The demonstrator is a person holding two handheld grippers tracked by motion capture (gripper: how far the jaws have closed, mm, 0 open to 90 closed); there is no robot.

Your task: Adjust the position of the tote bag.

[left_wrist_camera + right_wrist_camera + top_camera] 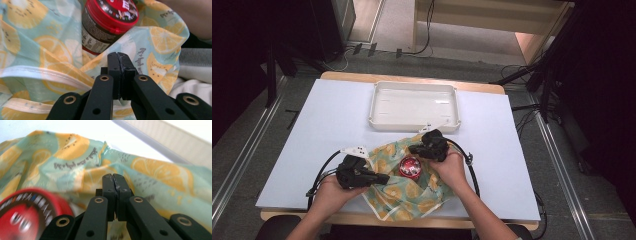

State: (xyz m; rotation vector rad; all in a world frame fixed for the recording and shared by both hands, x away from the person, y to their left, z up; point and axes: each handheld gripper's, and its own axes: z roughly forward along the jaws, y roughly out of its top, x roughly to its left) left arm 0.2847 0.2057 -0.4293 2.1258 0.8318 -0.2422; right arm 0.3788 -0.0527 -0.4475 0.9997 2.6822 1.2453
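A thin cloth printed with lemon slices lies bunched at the near middle of the table. On it stands a red-lidded can. My left gripper comes in from the left, shut on a fold of the cloth just left of the can. In the left gripper view the jaws are pressed together, the cloth puckers toward them, and the can tilts just beyond. My right gripper is shut on the cloth's far edge above the can. Its closed jaws pinch the cloth, with the can blurred at lower left.
An empty white tray sits at the back middle of the white table sheet, close behind the right gripper. Both hands and trailing cables are at the table's near edge. Cables and stands crowd the floor to the right.
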